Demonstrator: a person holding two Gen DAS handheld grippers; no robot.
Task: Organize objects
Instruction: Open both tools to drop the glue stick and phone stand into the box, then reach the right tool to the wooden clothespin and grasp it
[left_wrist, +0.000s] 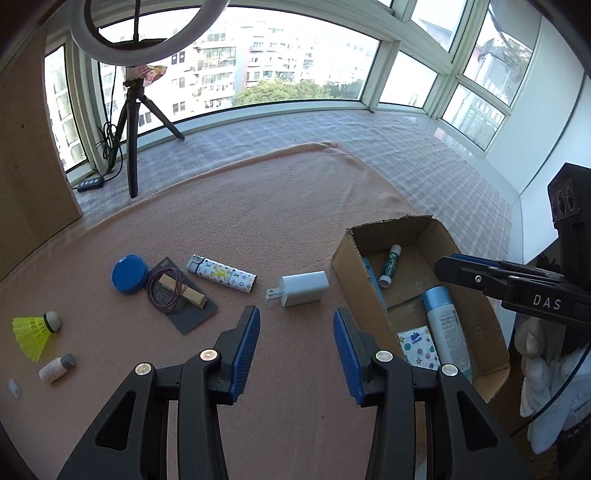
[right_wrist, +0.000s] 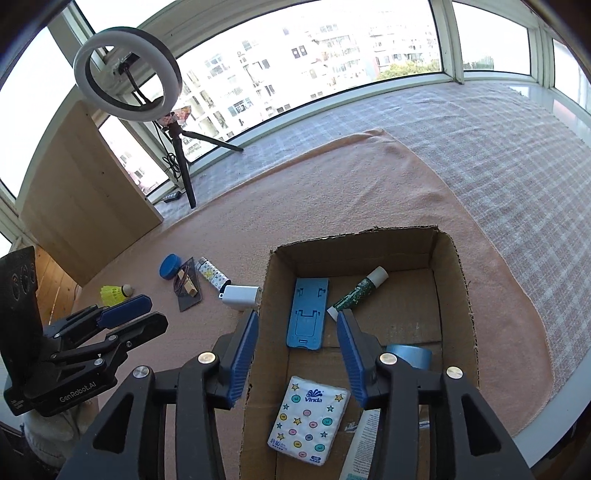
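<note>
Both grippers, left gripper (left_wrist: 295, 328) and right gripper (right_wrist: 297, 332), hang empty with jaws apart over peach blanket (left_wrist: 258, 206); cardboard box (right_wrist: 454, 258) beside sunny bay windows (left_wrist: 295, 55).

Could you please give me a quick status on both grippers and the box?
Left gripper open, empty, over blanket near white charger. Right gripper open, empty, above cardboard box. Tissue pack already boxed. Nothing blocking.

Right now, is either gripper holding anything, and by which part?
Nothing is held: the left gripper and right gripper both stand open and empty.
</note>
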